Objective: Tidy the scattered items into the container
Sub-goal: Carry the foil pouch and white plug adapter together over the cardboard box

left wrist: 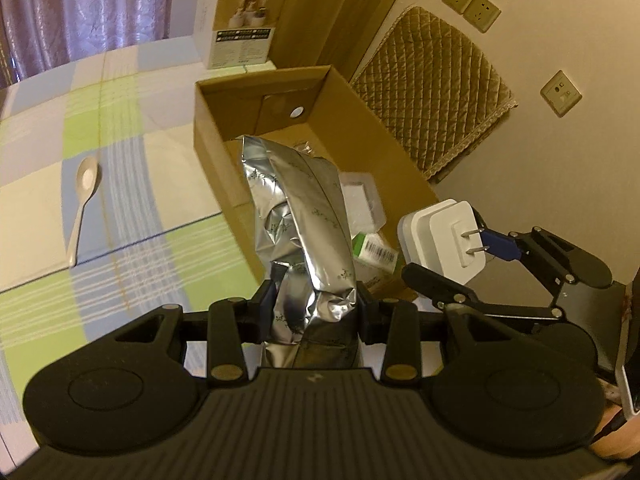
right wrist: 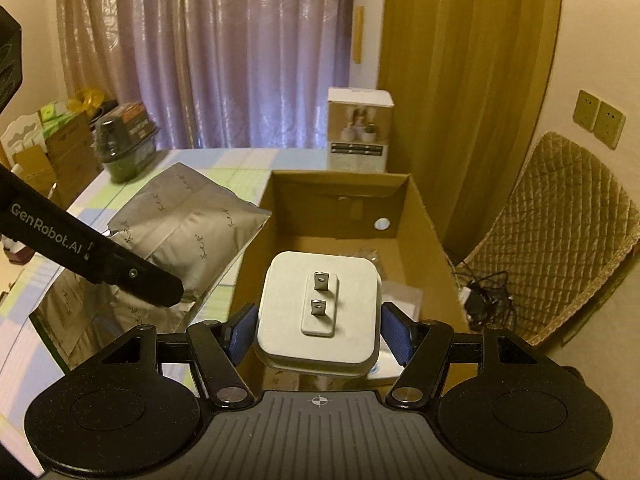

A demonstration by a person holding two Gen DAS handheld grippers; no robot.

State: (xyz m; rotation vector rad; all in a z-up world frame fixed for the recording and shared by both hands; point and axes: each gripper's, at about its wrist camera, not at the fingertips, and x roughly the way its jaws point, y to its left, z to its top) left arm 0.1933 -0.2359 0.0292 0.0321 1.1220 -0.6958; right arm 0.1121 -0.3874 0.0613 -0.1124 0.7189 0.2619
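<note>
My left gripper (left wrist: 316,306) is shut on a crumpled silver foil pouch (left wrist: 298,216), held over the near end of the open cardboard box (left wrist: 212,128). The same foil pouch (right wrist: 188,236) shows left of the cardboard box (right wrist: 424,216) in the right wrist view, with the left gripper's finger across it. My right gripper (right wrist: 320,328) is shut on a white plug adapter (right wrist: 320,312), prongs up, above the box's near end. That right gripper (left wrist: 452,258) and plug adapter (left wrist: 436,236) sit at the right of the left wrist view. A beige spoon (left wrist: 82,200) lies on the checked cloth.
A white product carton (left wrist: 240,20) stands behind the box. Inside the box lie a clear plastic case (left wrist: 360,196) and a green-and-white packet (left wrist: 374,252). A quilted chair (right wrist: 560,232) is at the right. A dark wrapped tub (right wrist: 128,144) and boxes sit far left.
</note>
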